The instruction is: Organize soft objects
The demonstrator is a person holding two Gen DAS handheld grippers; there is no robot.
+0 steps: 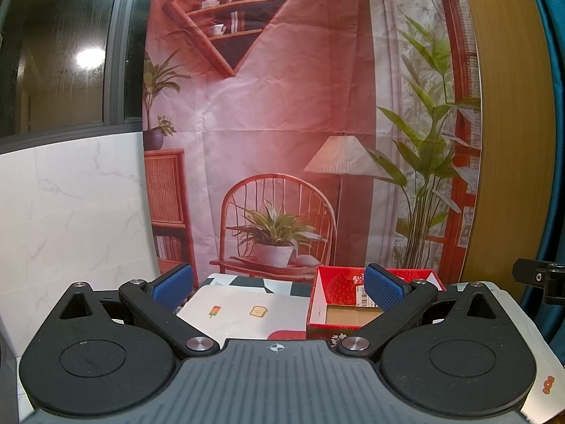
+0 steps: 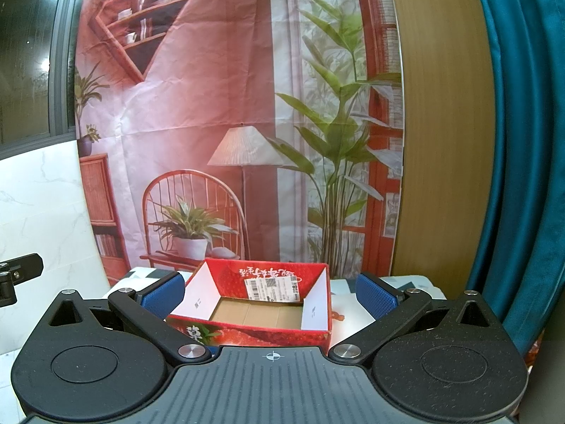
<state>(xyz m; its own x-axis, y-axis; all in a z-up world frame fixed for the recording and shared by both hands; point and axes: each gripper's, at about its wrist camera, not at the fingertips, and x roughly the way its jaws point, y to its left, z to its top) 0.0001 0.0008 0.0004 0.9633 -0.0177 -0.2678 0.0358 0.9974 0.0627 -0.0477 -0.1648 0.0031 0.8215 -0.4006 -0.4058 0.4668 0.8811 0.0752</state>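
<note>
A red strawberry-print cardboard box [image 2: 226, 275] stands open on the table, its brown bottom bare and a white shipping label stuck to its far inner wall. My right gripper [image 2: 270, 293] is open, its blue pads spread either side of the box and nothing between them. In the left wrist view the same box [image 1: 323, 330] sits ahead to the right. My left gripper [image 1: 279, 288] is open and holds nothing; its right pad overlaps the box's far wall in the view. No soft object shows in either view.
A white tablecloth [image 1: 247, 309] with small food prints covers the table. A printed room backdrop [image 1: 282, 123] hangs right behind it, with a white marble wall [image 1: 70, 212] at left and a teal curtain [image 2: 522, 141] at right. Part of the other gripper's body [image 1: 540, 277] pokes in.
</note>
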